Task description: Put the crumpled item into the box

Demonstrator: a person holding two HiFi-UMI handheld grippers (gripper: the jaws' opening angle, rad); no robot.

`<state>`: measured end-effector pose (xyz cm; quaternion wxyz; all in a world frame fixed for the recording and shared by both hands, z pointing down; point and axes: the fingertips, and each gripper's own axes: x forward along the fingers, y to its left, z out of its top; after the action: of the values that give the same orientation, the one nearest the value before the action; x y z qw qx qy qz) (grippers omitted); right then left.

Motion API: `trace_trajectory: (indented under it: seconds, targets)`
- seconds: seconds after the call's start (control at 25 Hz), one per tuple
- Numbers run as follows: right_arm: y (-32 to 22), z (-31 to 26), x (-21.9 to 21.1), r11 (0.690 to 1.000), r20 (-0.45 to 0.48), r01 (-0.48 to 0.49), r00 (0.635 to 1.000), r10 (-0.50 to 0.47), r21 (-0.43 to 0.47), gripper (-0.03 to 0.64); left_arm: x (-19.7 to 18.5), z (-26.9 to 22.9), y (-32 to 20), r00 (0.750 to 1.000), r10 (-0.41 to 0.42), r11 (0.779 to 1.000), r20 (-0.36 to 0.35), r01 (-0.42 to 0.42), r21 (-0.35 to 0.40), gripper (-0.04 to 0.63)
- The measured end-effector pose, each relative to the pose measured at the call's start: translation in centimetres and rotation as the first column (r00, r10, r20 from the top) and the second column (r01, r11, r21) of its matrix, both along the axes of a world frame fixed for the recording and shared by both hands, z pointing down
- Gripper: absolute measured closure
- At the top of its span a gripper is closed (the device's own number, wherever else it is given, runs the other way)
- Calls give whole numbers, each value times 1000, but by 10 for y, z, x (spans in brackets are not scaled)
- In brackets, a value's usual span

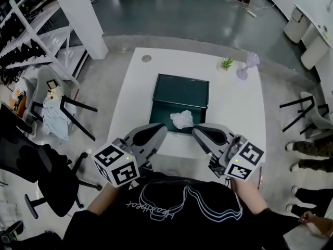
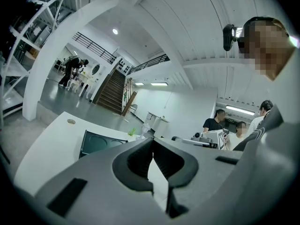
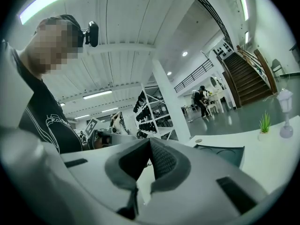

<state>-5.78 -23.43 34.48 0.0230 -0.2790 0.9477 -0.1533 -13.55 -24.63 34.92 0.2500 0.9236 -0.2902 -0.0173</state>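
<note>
Two grippers: we hold both low in the frame, over the near edge of the white table point(image 1: 234, 103).
Left gripper point(image 1: 157, 130): lower left of centre; fingers together, tips touching, clamped on nothing.
Right gripper point(image 1: 200, 132): lower right of centre; fingers together as well, nothing between them.
Crumpled item point(image 1: 181, 119): white wad at mid-frame, just above and between our two grippers, apart from both; it appears to lie inside the box, at its near right side.
Box point(image 1: 179, 90): dark green, shallow, open, at the table's middle.
Plant point(image 1: 226, 63): small, green, at the table's upper right.
Pale lilac thing point(image 1: 247, 66): upright, just right of the plant.
</note>
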Motion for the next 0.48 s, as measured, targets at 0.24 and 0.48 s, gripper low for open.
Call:
trace_trajectory:
  seconds: [0.24, 0.48]
  targets:
    - [-6, 9, 8, 1000, -43, -24, 999, 24, -5, 614, 8, 8, -8, 1000, 15, 1000, -1, -15, -9, 591]
    - [-14, 15, 7, 999, -83, -36, 996, 35, -8, 614, 7, 14, -15, 1000, 24, 999, 2, -24, -21, 591]
